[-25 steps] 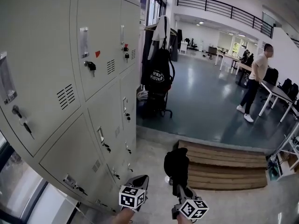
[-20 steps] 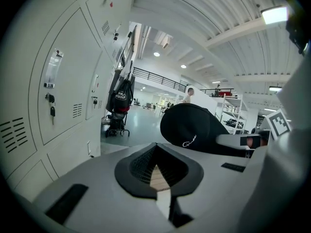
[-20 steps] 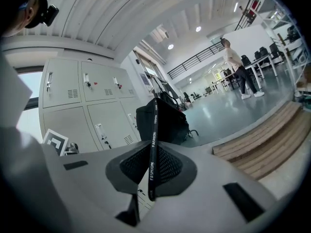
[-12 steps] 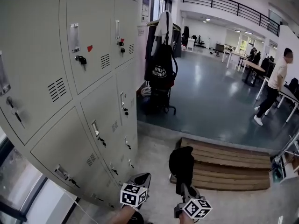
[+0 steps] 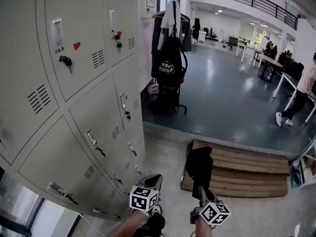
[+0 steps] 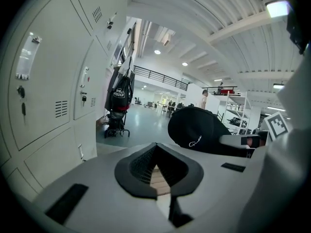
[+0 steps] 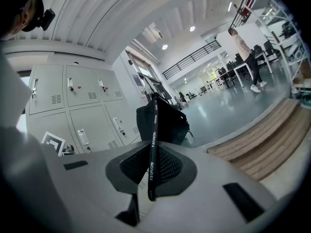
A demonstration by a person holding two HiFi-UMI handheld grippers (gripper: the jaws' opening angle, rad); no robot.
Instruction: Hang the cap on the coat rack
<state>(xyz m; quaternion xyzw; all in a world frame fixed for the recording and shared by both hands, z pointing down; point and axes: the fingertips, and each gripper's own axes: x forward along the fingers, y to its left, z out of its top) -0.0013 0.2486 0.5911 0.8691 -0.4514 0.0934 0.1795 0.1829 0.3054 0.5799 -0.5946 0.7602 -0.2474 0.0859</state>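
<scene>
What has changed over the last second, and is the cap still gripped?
The head view has swung: the lockers slid left, and the background person moved to the right edge. The cap and both grippers shifted slightly right. Nothing was taken or let go. The right gripper stays shut on the strap of the cap, the left gripper is shut and empty, and the coat rack remains ahead.

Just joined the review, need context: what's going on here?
A person with a claw in each hand is beside the grey lockers. The right claw is clamped on the strap of a black cap, held out in front. The left claw is shut with nothing in it. The coat rack, with a black bag hanging on it, is ahead past the lockers. The cap is not yet hung.
</scene>
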